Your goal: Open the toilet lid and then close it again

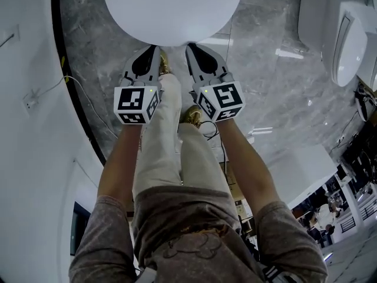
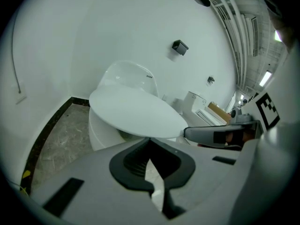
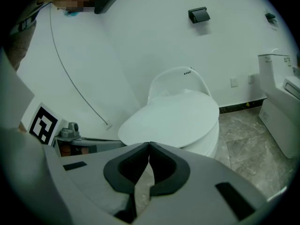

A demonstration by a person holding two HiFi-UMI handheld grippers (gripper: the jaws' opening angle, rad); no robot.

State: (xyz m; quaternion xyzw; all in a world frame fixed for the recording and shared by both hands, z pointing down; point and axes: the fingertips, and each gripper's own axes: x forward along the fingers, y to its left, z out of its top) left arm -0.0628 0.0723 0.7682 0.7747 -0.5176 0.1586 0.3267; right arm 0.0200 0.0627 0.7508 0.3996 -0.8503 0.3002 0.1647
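The white toilet lid (image 1: 172, 7) fills the top of the head view. In the left gripper view the lid (image 2: 136, 112) sits tilted up off the bowl, with a dark gap under its front. My left gripper (image 1: 154, 47) and right gripper (image 1: 189, 45) are side by side with their tips at the lid's front rim. I cannot tell whether they touch it. In their own views the left gripper (image 2: 149, 139) and right gripper (image 3: 149, 144) are shut with nothing between the jaws, just below the lid (image 3: 171, 121).
A second white toilet (image 1: 344, 37) stands at the right on the grey marble floor (image 1: 277, 93). A white wall with a thin cable (image 1: 53, 87) and a black floor border runs along the left. The person's legs and shoes (image 1: 191, 115) are just behind the grippers.
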